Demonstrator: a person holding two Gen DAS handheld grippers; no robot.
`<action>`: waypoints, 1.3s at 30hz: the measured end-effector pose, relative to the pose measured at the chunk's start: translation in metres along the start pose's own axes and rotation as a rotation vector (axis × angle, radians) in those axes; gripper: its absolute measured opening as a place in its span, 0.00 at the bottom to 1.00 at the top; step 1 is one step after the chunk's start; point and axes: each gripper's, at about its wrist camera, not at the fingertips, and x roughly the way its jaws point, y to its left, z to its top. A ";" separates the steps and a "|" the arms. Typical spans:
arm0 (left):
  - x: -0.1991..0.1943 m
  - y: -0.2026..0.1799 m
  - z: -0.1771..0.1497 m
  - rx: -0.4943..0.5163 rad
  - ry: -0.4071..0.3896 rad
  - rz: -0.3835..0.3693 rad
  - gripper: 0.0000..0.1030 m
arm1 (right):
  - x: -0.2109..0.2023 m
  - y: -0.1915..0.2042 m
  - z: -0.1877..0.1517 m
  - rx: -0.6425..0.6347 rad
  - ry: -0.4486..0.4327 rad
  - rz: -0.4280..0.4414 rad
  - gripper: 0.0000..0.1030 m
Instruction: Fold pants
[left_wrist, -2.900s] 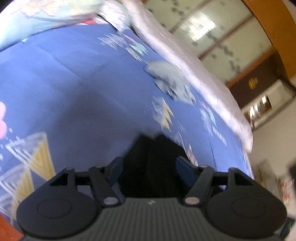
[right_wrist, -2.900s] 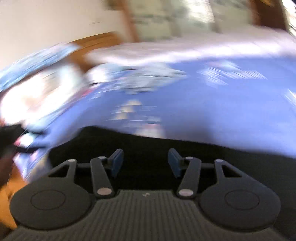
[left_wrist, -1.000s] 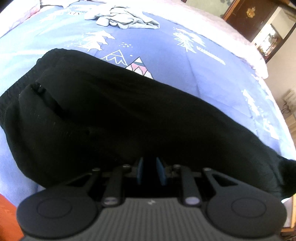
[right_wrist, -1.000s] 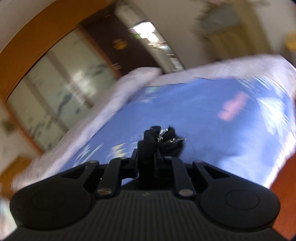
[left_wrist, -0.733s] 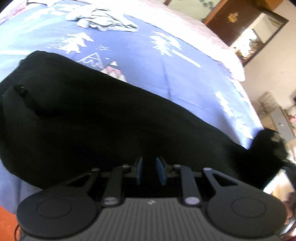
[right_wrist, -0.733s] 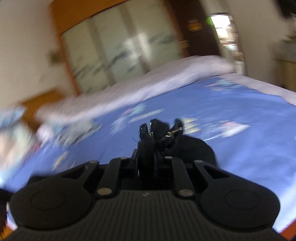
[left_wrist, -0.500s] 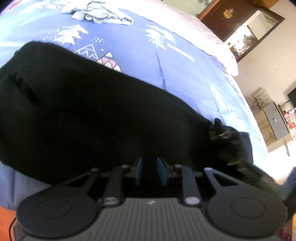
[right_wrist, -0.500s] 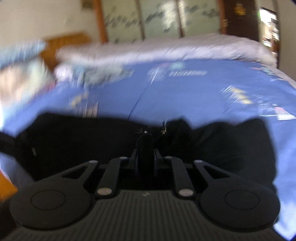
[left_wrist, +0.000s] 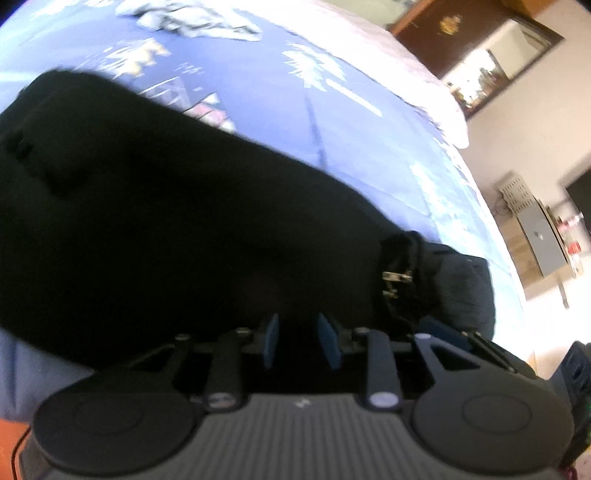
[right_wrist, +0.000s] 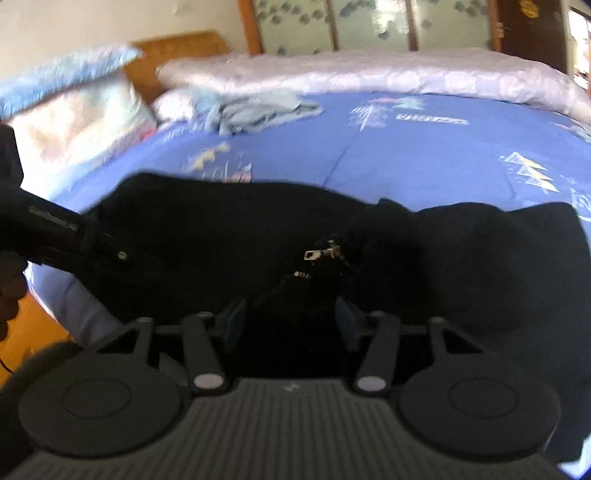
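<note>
Black pants (left_wrist: 147, 221) lie across the blue printed bedsheet (left_wrist: 280, 110). A leg end with a metal zipper pull (left_wrist: 397, 275) is doubled back onto them beside my left gripper (left_wrist: 300, 339). The left jaws are opening, slightly parted over the near edge of the black cloth. In the right wrist view the pants (right_wrist: 480, 266) fill the middle. My right gripper (right_wrist: 291, 325) is opening wide. The zipper pull (right_wrist: 314, 254) and its bunched hem lie loose between the jaws, and the pads do not press on them.
A crumpled pale blue garment (right_wrist: 258, 110) lies far back on the bed, near pillows (right_wrist: 74, 110) and a rolled white quilt (right_wrist: 369, 74). A person's hand (right_wrist: 7, 295) is at the left edge. Orange floor (right_wrist: 33, 332) shows below the bed's near edge.
The right gripper swung the zippered leg end across and down onto the pants beside the left gripper, then spread its jaws off it. The left jaws widened a little.
</note>
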 end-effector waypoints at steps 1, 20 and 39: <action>0.001 -0.007 0.002 0.016 0.003 -0.005 0.30 | -0.010 -0.007 0.002 0.041 -0.024 0.028 0.54; 0.077 -0.112 -0.007 0.233 0.059 0.035 0.31 | -0.051 -0.183 -0.023 0.782 -0.196 -0.049 0.34; -0.053 -0.016 -0.028 0.094 -0.258 0.043 0.55 | -0.074 -0.063 0.000 0.337 -0.302 -0.334 0.46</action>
